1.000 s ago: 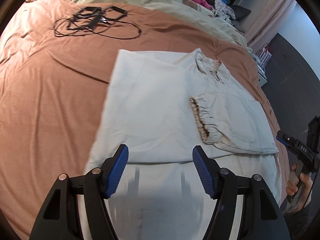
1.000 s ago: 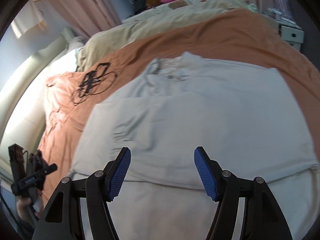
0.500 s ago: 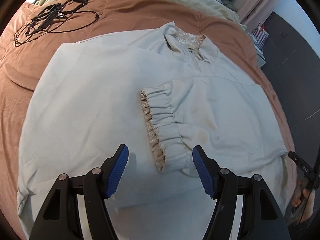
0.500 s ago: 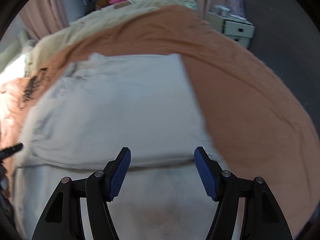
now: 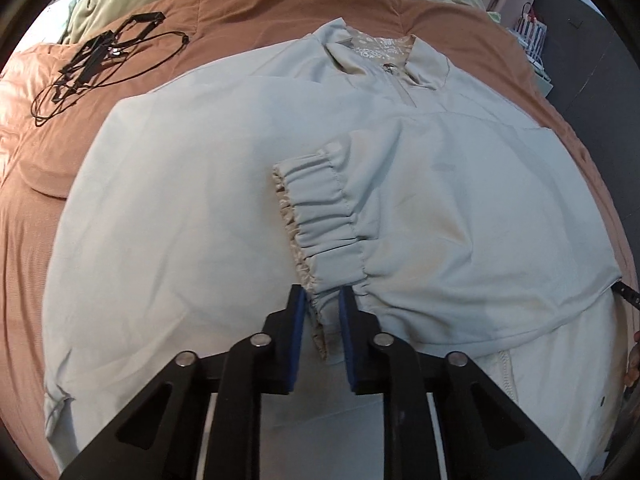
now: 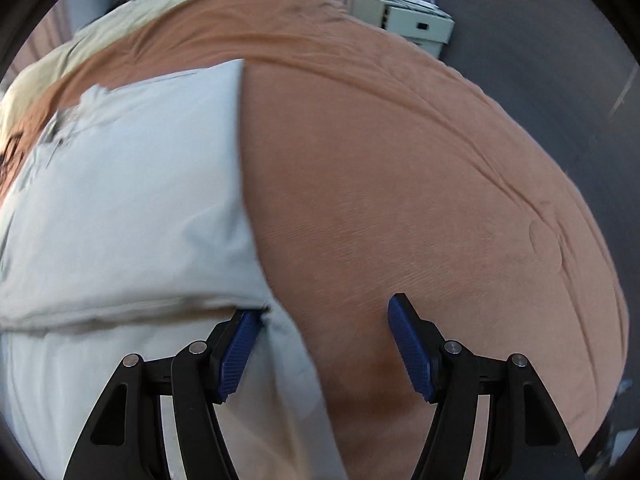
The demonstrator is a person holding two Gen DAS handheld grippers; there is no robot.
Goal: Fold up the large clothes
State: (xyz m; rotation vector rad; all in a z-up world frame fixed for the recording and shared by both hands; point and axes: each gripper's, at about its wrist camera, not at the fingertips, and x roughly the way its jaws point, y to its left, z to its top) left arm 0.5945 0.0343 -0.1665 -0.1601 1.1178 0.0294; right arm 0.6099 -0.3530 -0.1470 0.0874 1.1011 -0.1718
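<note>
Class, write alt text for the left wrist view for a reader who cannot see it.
The left tongs, just closed, pinch the elastic cuff of a pale jacket whose sleeve is folded across its front. The jacket lies flat on a rust-brown blanket, collar away from the camera. A tangle of black cable lies on the blanket at upper left.

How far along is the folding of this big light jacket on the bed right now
Done: the jacket lies flat on the brown bedspread, one sleeve folded across the chest. In hand: the left gripper has just been closing on that sleeve's elastic cuff; the right gripper is open at the jacket's side edge. Left: the remaining folds of the body.
</note>
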